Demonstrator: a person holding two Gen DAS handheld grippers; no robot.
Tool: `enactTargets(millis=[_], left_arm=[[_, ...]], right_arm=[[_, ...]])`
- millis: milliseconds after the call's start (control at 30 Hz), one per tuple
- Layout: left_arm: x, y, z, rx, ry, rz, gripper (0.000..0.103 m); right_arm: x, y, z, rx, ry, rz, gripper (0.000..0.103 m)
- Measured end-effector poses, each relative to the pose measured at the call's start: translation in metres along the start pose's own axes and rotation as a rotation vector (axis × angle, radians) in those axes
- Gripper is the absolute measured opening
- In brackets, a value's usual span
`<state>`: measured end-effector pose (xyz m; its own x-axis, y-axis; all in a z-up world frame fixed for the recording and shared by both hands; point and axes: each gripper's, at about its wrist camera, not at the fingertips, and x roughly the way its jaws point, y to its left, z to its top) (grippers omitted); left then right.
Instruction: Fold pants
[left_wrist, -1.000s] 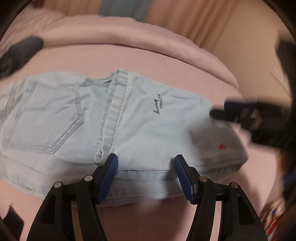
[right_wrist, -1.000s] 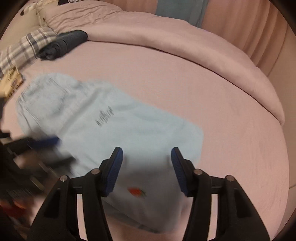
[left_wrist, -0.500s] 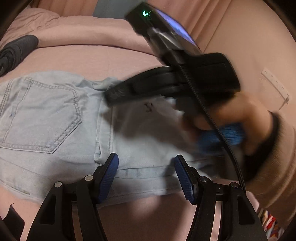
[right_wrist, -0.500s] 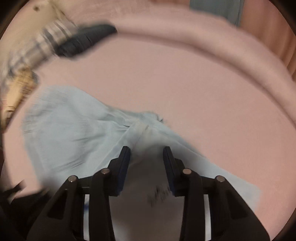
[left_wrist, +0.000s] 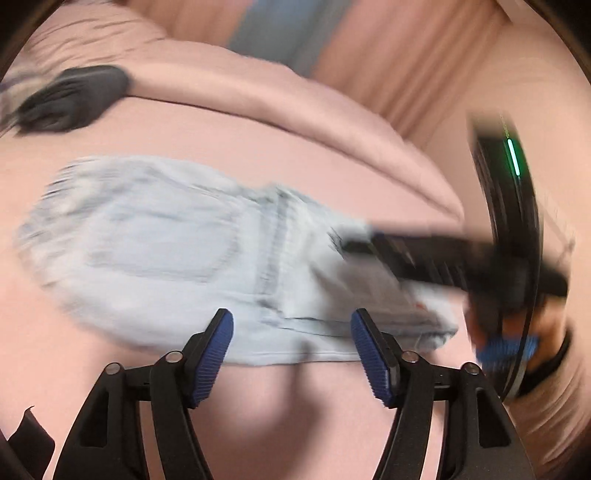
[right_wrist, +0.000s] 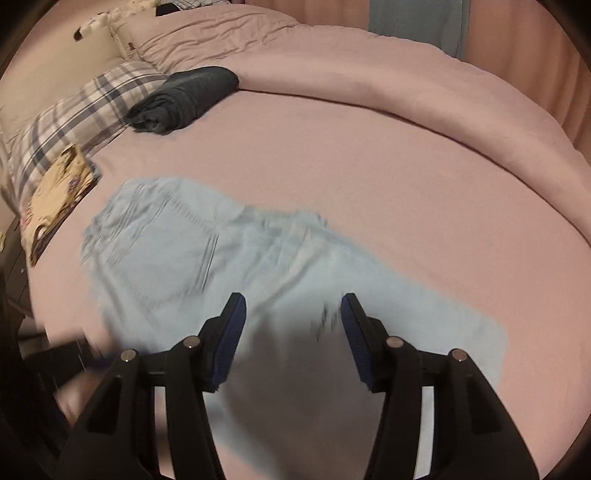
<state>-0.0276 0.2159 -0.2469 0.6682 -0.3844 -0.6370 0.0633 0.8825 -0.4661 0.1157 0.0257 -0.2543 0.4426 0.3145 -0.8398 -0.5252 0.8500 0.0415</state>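
Note:
Folded light blue denim pants (left_wrist: 177, 251) lie flat on the pink bed (left_wrist: 258, 147), back pocket up. They also show in the right wrist view (right_wrist: 258, 266). My left gripper (left_wrist: 291, 350) is open and empty, hovering at the near edge of the pants. My right gripper (right_wrist: 291, 332) is open and empty, just above the right part of the pants. In the left wrist view the right gripper's body (left_wrist: 443, 258) shows blurred over the pants' right end.
A rolled dark garment (right_wrist: 184, 96) lies at the far left of the bed (right_wrist: 406, 184), next to a plaid pillow (right_wrist: 74, 125) and a patterned cushion (right_wrist: 55, 199). A bunched pink duvet (right_wrist: 369, 74) runs along the back. Curtains (left_wrist: 388, 55) hang behind.
My right gripper has opened wider and pulled back to the right over the pants. My left gripper has drawn back slightly. The pants look flatter.

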Motion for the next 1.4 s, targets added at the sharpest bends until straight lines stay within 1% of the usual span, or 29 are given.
enactTargets(millis=[67, 133, 200, 233, 300, 333, 433, 500, 567, 633, 667, 700, 767, 833, 933, 1067, 1133, 1167, 1200, 1233, 1300, 1400], left_arm=[[-0.019, 0.025, 0.001, -0.106, -0.053, -0.004, 0.075], [-0.038, 0.059, 0.000, -0.255, -0.108, -0.008, 0.078], [-0.043, 0.091, 0.003, -0.385, -0.127, -0.015, 0.078], [-0.045, 0.109, 0.004, -0.462, -0.137, -0.033, 0.078], [-0.046, 0.130, 0.000, -0.573, -0.151, -0.067, 0.079], [-0.046, 0.137, -0.004, -0.623, -0.147, -0.077, 0.079], [-0.040, 0.146, -0.008, -0.703, -0.134, -0.081, 0.079], [-0.035, 0.148, -0.011, -0.728, -0.138, -0.083, 0.079], [-0.030, 0.149, -0.003, -0.731, -0.144, -0.087, 0.079], [-0.022, 0.150, 0.004, -0.747, -0.132, -0.111, 0.079], [-0.016, 0.158, 0.001, -0.755, -0.120, -0.120, 0.079], [-0.004, 0.165, 0.011, -0.770, -0.108, -0.131, 0.079], [0.002, 0.172, 0.017, -0.805, -0.099, -0.143, 0.079], [0.008, 0.181, 0.025, -0.840, -0.095, -0.144, 0.079], [0.011, 0.182, 0.031, -0.870, -0.099, -0.125, 0.079], [0.013, 0.180, 0.035, -0.858, -0.093, -0.117, 0.079], [0.013, 0.181, 0.035, -0.854, -0.091, -0.125, 0.071], [0.014, 0.182, 0.033, -0.854, -0.080, -0.125, 0.056], [0.016, 0.184, 0.029, -0.860, -0.067, -0.117, 0.037], [0.016, 0.185, 0.024, -0.868, -0.058, -0.117, 0.030], [0.016, 0.189, 0.017, -0.889, -0.076, -0.138, 0.027], [0.013, 0.185, 0.019, -0.874, -0.083, -0.129, 0.024]], right_arm=[[-0.004, 0.003, -0.018, -0.004, 0.010, 0.016, 0.053], [-0.006, 0.007, -0.035, -0.005, 0.016, 0.031, 0.053], [-0.010, 0.012, -0.052, 0.006, 0.011, 0.058, 0.053], [-0.010, 0.016, -0.058, 0.012, 0.010, 0.068, 0.053], [-0.011, 0.022, -0.067, 0.019, 0.011, 0.089, 0.053], [-0.009, 0.027, -0.069, 0.018, 0.015, 0.097, 0.053], [-0.009, 0.036, -0.074, 0.004, 0.022, 0.110, 0.053], [-0.009, 0.038, -0.075, 0.003, 0.018, 0.115, 0.053], [-0.010, 0.037, -0.076, 0.013, 0.013, 0.123, 0.053], [-0.011, 0.037, -0.078, 0.019, 0.014, 0.126, 0.053], [-0.010, 0.036, -0.079, 0.021, 0.016, 0.125, 0.053], [-0.010, 0.035, -0.080, 0.022, 0.018, 0.122, 0.053], [-0.010, 0.034, -0.081, 0.028, 0.017, 0.115, 0.053], [-0.011, 0.032, -0.082, 0.036, 0.015, 0.121, 0.053], [-0.012, 0.032, -0.082, 0.042, 0.011, 0.135, 0.053], [-0.013, 0.033, -0.081, 0.040, 0.005, 0.139, 0.053], [-0.013, 0.034, -0.081, 0.040, 0.001, 0.143, 0.053], [-0.014, 0.034, -0.081, 0.040, -0.004, 0.141, 0.053], [-0.015, 0.034, -0.082, 0.039, -0.010, 0.138, 0.053], [-0.016, 0.035, -0.082, 0.037, -0.017, 0.134, 0.053], [-0.017, 0.035, -0.083, 0.037, -0.024, 0.123, 0.053], [-0.018, 0.031, -0.081, 0.055, -0.026, 0.113, 0.053]])
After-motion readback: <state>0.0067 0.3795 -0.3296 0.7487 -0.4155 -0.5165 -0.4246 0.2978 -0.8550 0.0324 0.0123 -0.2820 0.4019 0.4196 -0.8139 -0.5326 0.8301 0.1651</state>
